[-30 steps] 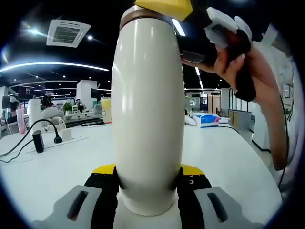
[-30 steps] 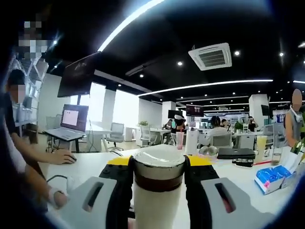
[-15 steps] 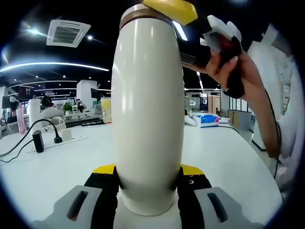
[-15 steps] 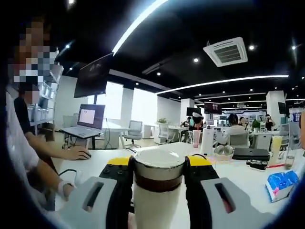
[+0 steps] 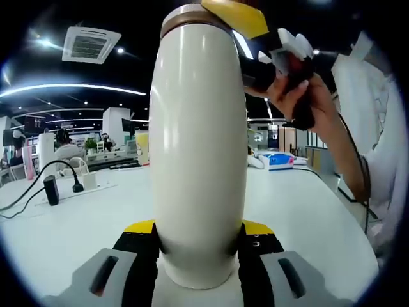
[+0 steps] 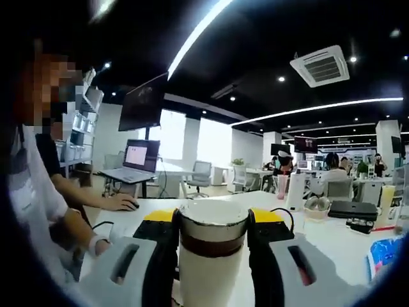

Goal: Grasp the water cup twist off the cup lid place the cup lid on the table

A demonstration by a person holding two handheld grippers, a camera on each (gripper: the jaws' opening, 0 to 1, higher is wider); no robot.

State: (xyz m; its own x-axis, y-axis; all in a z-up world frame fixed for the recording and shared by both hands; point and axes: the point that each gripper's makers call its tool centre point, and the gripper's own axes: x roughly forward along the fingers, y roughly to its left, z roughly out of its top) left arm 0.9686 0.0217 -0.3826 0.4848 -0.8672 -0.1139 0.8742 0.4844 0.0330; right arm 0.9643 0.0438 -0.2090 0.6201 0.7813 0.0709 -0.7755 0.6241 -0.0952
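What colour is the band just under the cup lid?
Dark brown, between the pale lid and the cream cup body; right gripper view shows it best.

My cream water cup (image 5: 198,160) stands upright on the white table (image 5: 300,211), its lid (image 6: 212,224) still on, brown-banded, at twelve o'clock.

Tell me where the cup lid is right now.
In the right gripper view the cup lid sits atop the cream water cup, clamped between the right gripper pads, low centre.
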